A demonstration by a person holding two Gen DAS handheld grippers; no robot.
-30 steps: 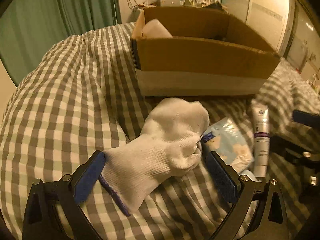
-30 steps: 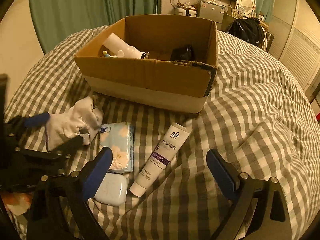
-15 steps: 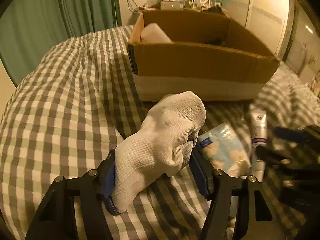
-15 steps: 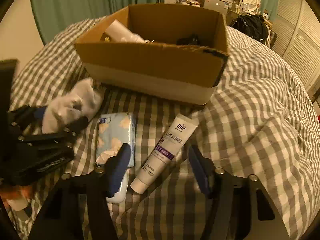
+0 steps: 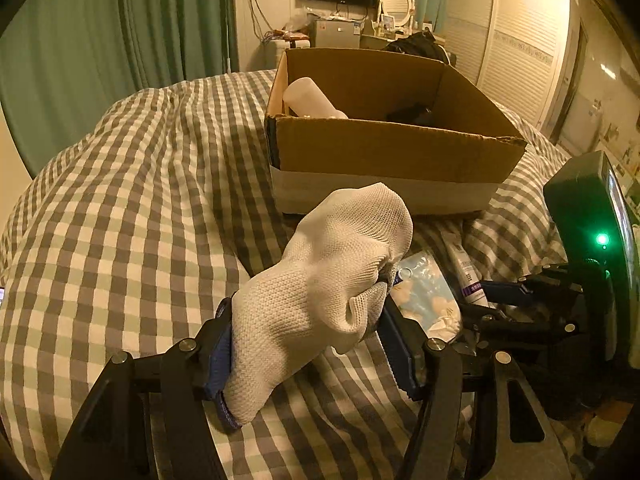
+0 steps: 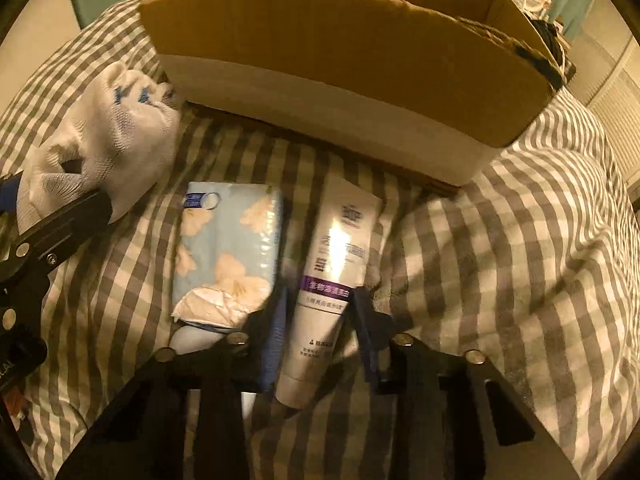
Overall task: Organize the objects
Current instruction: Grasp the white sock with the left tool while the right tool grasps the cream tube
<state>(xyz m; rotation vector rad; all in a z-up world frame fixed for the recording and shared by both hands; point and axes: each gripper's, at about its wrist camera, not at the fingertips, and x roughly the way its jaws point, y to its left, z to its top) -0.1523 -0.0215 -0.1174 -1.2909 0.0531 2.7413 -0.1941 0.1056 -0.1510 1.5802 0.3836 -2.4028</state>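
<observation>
My left gripper (image 5: 306, 334) is shut on a white sock (image 5: 328, 280) and holds it lifted above the checked bedspread, in front of the cardboard box (image 5: 392, 156). The sock also shows at the left of the right wrist view (image 6: 108, 148). My right gripper (image 6: 320, 320) is low over the bed, its jaws closed in on the lower part of a white tube with a purple band (image 6: 332, 280). The tube lies flat, cap toward me. The box (image 6: 360, 56) stands just beyond it.
A blue flowered tissue pack (image 6: 228, 256) lies left of the tube, over a pale flat case (image 6: 188, 338). The box holds a white bottle (image 5: 312, 98) and a dark item (image 5: 412, 114). Green curtains and furniture stand behind the bed.
My left gripper closed on the sock and lifted it. My right gripper dropped forward onto the tube and its jaws narrowed around it.
</observation>
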